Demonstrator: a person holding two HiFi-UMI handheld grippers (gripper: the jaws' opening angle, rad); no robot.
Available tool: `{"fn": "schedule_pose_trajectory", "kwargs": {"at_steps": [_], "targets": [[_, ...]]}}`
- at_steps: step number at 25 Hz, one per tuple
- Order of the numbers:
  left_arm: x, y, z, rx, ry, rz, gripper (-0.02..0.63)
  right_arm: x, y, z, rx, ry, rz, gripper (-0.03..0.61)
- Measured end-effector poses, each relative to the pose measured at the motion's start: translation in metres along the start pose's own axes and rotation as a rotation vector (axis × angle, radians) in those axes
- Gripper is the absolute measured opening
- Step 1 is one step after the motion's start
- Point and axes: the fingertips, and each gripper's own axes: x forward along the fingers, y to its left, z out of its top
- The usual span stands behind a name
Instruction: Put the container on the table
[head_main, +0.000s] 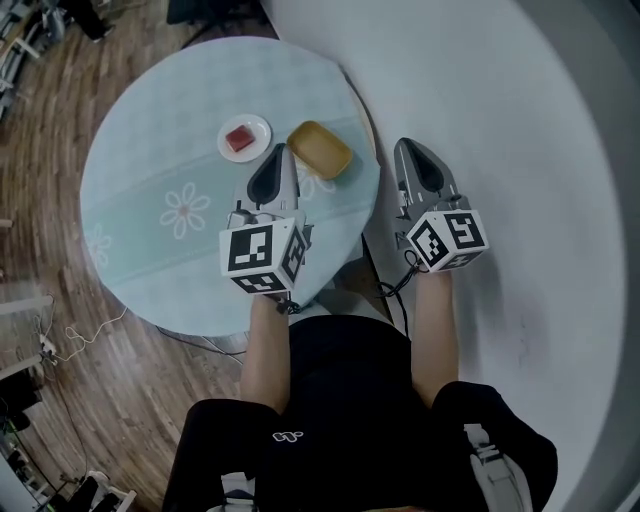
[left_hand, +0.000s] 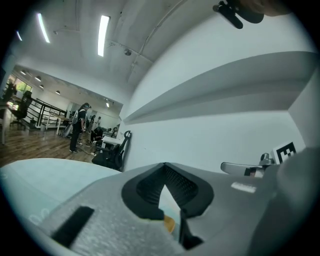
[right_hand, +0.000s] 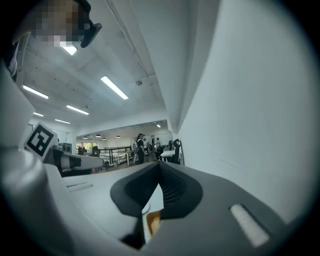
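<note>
The yellow container (head_main: 320, 150) is sitting just above centre in the head view, already resting on the round table (head_main: 150, 160) near its right edge, just right of a small white saucer (head_main: 244, 137) that is carrying something red. The left gripper (head_main: 281, 150) is hovering over the table with its tip just beside the container's left side. Its own view shows its jaws meeting at the tips and gripping nothing, with a sliver of yellow showing low in the gap behind them. The right gripper (head_main: 404, 146) is hanging right of centre, off the table over a white surface, its jaws likewise closed together and empty. The container is looking like a shallow, thin-walled plastic dish: probably light, fairly stiff, and smooth enough to be slipping under a loose pinch. The raised rim on the near side is offering the likeliest place to take hold, one jaw inside the wall and one outside.
</note>
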Motion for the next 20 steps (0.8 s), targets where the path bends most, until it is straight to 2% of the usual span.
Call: {"fn": "schedule_pose_trajectory", "kwargs": {"at_steps": [10, 15, 20], "targets": [[-0.017, -0.009, 0.001, 0.016, -0.019, 0.055, -0.003, 0.0, 0.0, 0.015, 0.018, -0.056, 0.082, 0.009], [-0.024, -0.01, 0.004, 0.026, -0.034, 0.078, -0.003, 0.008, 0.004, 0.018, -0.029, -0.046, 0.094, 0.009], [-0.025, -0.01, 0.005, 0.032, -0.042, 0.085, -0.003, 0.012, 0.009, 0.023, -0.034, -0.064, 0.127, 0.009]]}}
